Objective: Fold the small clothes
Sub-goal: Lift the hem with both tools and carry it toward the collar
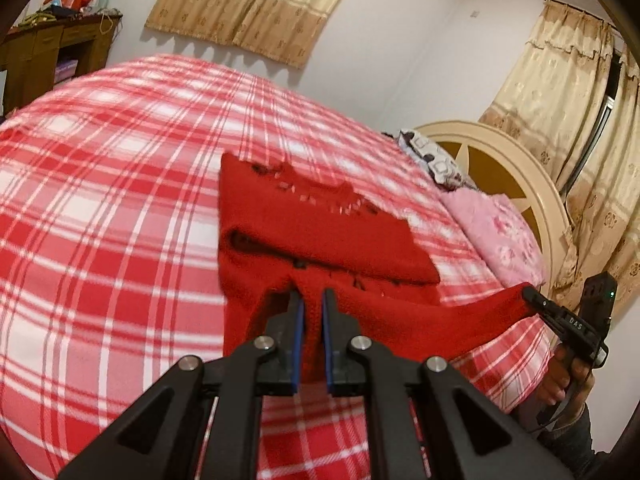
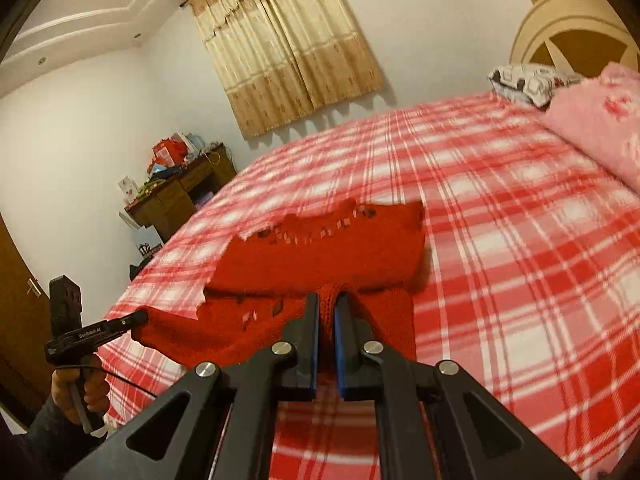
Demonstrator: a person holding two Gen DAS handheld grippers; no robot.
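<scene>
While both tools clench its near hem, left tool (image 1: 312,300), right tool (image 2: 327,304), red knit garment (image 1: 304,224) apparently half-folded on bed (image 1: 100,200)

**A:** What carries everything here?

**B:** A bed (image 1: 120,200) covered by a red-and-white plaid blanket (image 2: 500,260).

**A:** What lies on it?

**B:** A red knitted garment (image 1: 320,232) near the middle, its far part flat on the blanket, its near edge lifted off. At the head end, a pink floral pillow (image 1: 496,232) sits beside a dark patterned pillow (image 1: 432,160), against a cream headboard (image 1: 532,184).
</scene>
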